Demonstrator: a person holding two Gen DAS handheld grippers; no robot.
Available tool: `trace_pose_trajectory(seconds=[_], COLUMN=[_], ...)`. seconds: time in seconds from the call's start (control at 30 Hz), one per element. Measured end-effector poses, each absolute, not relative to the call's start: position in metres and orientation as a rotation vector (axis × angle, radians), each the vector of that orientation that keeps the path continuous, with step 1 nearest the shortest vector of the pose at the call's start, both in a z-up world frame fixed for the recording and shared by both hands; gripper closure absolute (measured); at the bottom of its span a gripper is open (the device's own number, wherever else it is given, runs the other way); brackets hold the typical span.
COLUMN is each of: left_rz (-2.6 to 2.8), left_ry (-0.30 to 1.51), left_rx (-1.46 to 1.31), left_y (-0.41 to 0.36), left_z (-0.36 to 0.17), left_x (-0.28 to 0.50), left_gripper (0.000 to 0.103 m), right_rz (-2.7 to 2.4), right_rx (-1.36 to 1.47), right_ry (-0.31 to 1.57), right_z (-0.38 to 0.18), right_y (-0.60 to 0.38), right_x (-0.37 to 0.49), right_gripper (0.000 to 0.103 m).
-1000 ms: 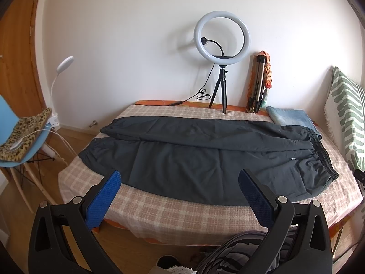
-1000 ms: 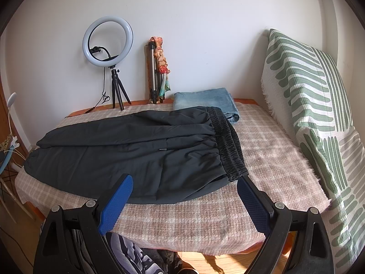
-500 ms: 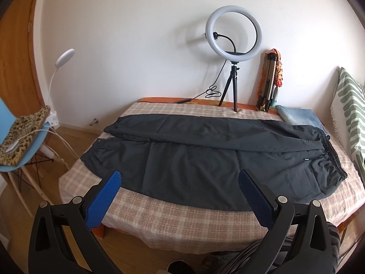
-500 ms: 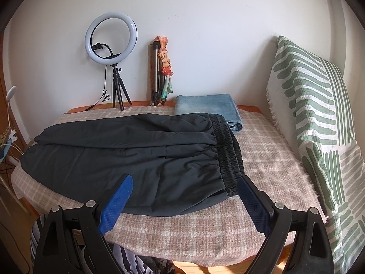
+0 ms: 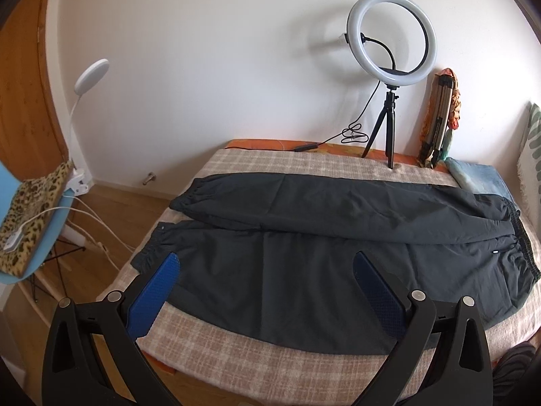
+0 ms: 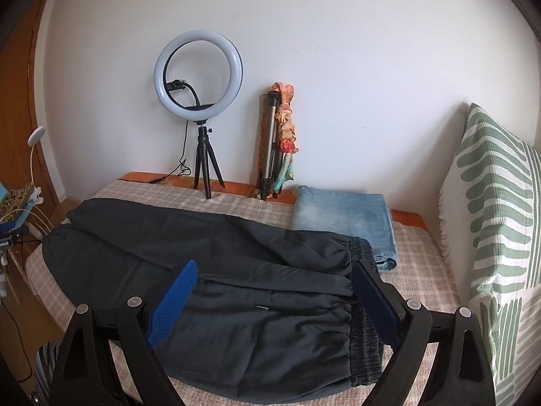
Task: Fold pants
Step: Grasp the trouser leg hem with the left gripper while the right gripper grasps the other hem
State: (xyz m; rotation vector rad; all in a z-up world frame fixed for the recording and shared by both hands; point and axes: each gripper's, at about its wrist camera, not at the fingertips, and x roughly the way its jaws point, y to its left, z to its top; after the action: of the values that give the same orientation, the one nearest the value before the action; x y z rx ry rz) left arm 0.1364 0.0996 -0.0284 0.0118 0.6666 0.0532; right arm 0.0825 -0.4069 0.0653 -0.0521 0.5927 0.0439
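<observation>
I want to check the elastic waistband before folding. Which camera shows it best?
The right wrist view: the waistband lies close, its gathered elastic visible between the right gripper's open fingers. The left wrist view shows it only small and distorted at the picture's right edge.

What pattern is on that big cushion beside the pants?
White with green stripes on the cushion, clearest in the right wrist view.

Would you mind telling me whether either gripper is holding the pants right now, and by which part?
Nothing is held: the left gripper and right gripper are both open above the pants.
</observation>
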Motion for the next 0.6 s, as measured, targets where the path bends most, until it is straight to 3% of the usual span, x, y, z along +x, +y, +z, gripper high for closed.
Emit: trace_pose_trajectory(seconds=[0.37,0.6], left_rz=[0.009,0.004], left_ry=[0.717,0.805], left_rx=[0.073,-0.019], left_y=[0.102,0.122], left_z=[-0.03,-0.05], left_x=[0.232,0.3], left_gripper=[0.006,0.012], right_rz=[0.228,0.287], right_rx=[-0.062,-0.073], right_ry=[0.691,0.836], right_z=[0.06,0.013], right_y=[-0.359,-0.343], right_x=[0.221,0.313], right_gripper=[0.01,0.016])
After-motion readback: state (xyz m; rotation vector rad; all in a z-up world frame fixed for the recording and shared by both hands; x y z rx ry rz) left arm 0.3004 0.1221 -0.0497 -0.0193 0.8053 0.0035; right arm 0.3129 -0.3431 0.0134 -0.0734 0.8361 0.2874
